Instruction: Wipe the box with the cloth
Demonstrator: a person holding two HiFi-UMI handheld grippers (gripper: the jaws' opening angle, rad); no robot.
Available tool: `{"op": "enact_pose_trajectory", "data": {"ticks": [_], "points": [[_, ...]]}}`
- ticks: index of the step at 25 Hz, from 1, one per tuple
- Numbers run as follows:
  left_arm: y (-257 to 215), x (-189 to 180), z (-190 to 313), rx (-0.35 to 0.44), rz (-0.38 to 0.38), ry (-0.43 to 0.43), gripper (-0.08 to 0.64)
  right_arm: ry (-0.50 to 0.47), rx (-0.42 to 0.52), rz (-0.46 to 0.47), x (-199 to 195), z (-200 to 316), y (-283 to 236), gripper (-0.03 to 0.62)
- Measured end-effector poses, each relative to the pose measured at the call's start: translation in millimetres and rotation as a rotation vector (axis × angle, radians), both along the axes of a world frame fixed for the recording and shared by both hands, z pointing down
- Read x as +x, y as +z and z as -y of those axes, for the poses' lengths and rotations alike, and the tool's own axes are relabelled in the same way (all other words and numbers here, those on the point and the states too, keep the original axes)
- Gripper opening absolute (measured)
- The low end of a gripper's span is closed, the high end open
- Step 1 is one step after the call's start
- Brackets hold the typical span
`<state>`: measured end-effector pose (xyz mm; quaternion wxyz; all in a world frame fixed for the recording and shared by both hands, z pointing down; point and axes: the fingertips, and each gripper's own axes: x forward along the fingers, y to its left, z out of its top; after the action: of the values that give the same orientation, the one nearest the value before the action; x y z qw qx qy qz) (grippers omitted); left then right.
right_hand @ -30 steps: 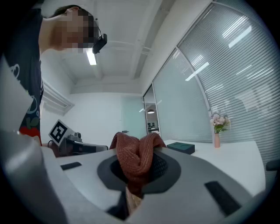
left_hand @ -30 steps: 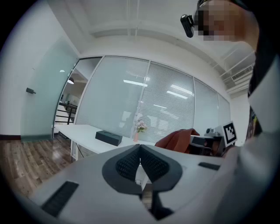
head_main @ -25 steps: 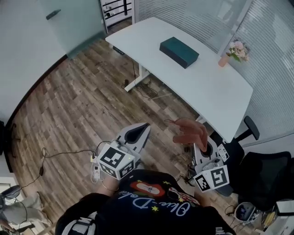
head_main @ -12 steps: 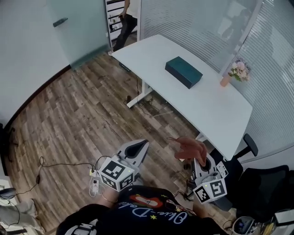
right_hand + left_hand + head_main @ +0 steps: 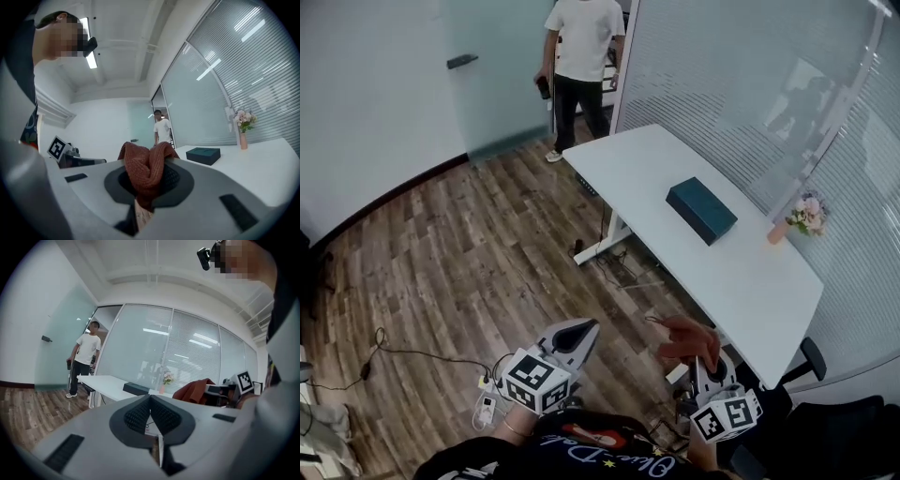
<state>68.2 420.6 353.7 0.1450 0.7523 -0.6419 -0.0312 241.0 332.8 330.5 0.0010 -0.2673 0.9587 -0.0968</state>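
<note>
The white table [image 5: 741, 281] lies ahead of my right hand-held gripper [image 5: 701, 358], with the dark green box [image 5: 701, 210] on it, well ahead, lengthwise along the table. This nearer gripper clamps the rust cloth [image 5: 682, 337]. My left hand-held gripper [image 5: 578, 330] is closed, empty.

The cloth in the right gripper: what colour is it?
Rust-red cloth, clearest in the right gripper view.

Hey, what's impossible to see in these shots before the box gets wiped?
Box: any dust or marks, too small in the head view; its underside rests on the table.
Cloth: lower end, hidden inside the right gripper, right gripper view.
Bystander's hand: what it holds, too small, head view.
</note>
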Motion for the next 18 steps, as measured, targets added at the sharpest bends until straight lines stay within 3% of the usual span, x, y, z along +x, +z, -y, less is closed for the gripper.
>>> {"op": "enact_pose_trajectory", "data": {"ticks": [6,10,14,18], "points": [[-1,-46,-6,0.012,0.003,-0.031,0.003,-0.021,0.027,0.037,-48,2,-14,0.028],[8,-59,0,0.007,-0.032,-0.058,0.003,-0.036,0.017,-0.006,-57,9,-5,0.028],[18,-69,10,-0.009,-0.040,-0.086,0.003,-0.007,-0.026,-0.005,-60,35,9,0.028],[18,-87,27,-0.022,-0.025,-0.145,0.003,-0.055,-0.039,0.019,-84,64,10,0.028]]}}
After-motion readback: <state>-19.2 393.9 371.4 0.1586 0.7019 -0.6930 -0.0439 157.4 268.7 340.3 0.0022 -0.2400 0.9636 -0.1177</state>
